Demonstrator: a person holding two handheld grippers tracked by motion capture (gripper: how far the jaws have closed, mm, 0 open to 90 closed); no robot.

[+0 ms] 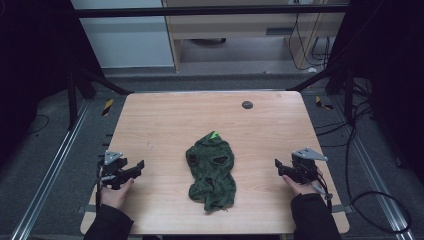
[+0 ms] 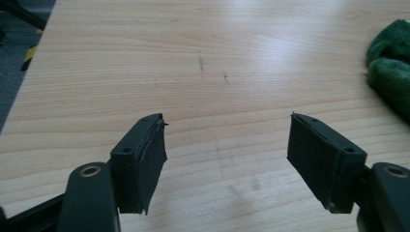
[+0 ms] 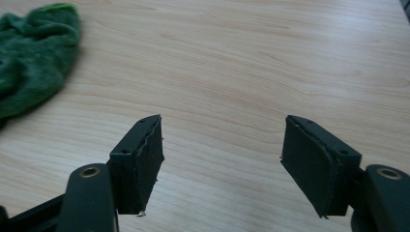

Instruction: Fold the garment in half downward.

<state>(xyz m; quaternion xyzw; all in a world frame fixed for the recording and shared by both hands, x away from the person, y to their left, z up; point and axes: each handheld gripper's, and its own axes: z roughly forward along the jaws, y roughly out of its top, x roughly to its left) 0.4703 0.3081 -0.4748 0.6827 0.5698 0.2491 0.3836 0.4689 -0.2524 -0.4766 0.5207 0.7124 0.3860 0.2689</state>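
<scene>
Honestly, your left gripper (image 1: 134, 169) and right gripper (image 1: 281, 167) both sit with jaws spread, empty, while the green cloth (image 1: 212, 171) lies crumpled mid-desk (image 1: 165, 120) between them. Pinch one loose fold and it'll probably slide or bunch.

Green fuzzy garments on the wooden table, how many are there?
1. A crumpled green fuzzy garment lies mid-table, between the open left gripper and open right gripper. Folds may hide more.
</scene>
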